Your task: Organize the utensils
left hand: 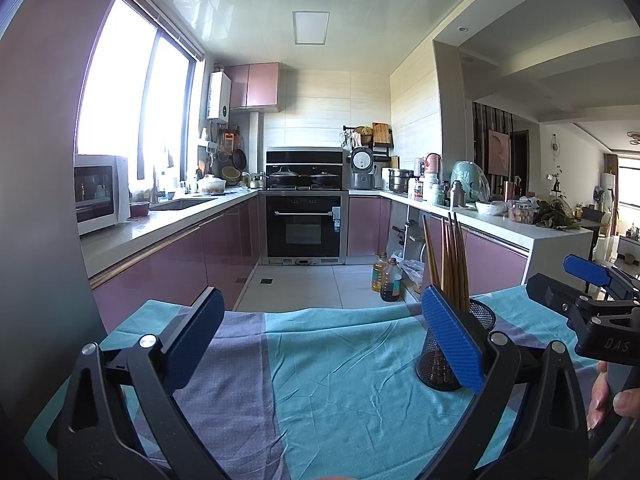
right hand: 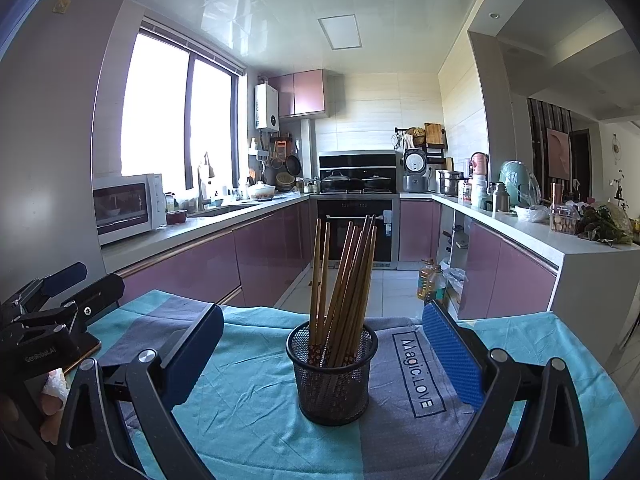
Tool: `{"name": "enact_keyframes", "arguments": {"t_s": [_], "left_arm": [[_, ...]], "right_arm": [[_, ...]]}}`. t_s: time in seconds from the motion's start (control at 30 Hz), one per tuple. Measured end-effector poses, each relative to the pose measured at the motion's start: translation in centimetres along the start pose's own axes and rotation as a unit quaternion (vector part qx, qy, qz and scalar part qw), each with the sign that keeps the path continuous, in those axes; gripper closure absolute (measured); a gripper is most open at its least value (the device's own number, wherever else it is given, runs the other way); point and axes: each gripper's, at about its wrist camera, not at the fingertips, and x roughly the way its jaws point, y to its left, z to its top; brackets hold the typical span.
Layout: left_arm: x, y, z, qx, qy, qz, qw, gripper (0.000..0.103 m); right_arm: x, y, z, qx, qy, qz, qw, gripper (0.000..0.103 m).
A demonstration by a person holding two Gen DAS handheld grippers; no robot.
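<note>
Right wrist view: a kitchen with mauve cabinets (right hand: 208,268) forms the backdrop, and a table draped in a teal and grey-violet cloth (right hand: 256,408) fills the foreground. Places below are given relative to the black mesh cup (right hand: 332,376), which stands upright on the cloth near its middle, on the border of a teal and a grey band. Beyond the cup, at the far wall, stands a built-in oven (right hand: 354,228); far to its left, on the counter, a white microwave (right hand: 128,206). Just right of the cup the cloth carries a boxed print reading "Magic.LOVE" (right hand: 418,374). The right gripper (right hand: 324,360) is spread wide, one blue-padded finger on either side of the cup, neither touching it, and it grasps nothing. The left gripper (right hand: 60,304) appears at the left edge, well apart from the cup. Inside the cup, a bundle of brown wooden chopsticks (right hand: 344,280) stands on end, fanned and leaning mostly rightward.

Left wrist view: the left gripper (left hand: 324,340) is likewise spread wide and empty; the cup (left hand: 480,316) sits behind its right finger (left hand: 452,336).
</note>
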Motion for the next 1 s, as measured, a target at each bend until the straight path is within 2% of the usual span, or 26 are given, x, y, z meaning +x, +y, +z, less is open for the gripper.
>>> {"name": "enact_keyframes", "arguments": {"t_s": [1.0], "left_arm": [[0.23, 0.00, 0.02, 0.000, -0.002, -0.002, 1.0000, 0.006]], "right_arm": [[-0.03, 0.06, 0.10, 0.002, -0.001, -0.001, 1.000, 0.007]]}}
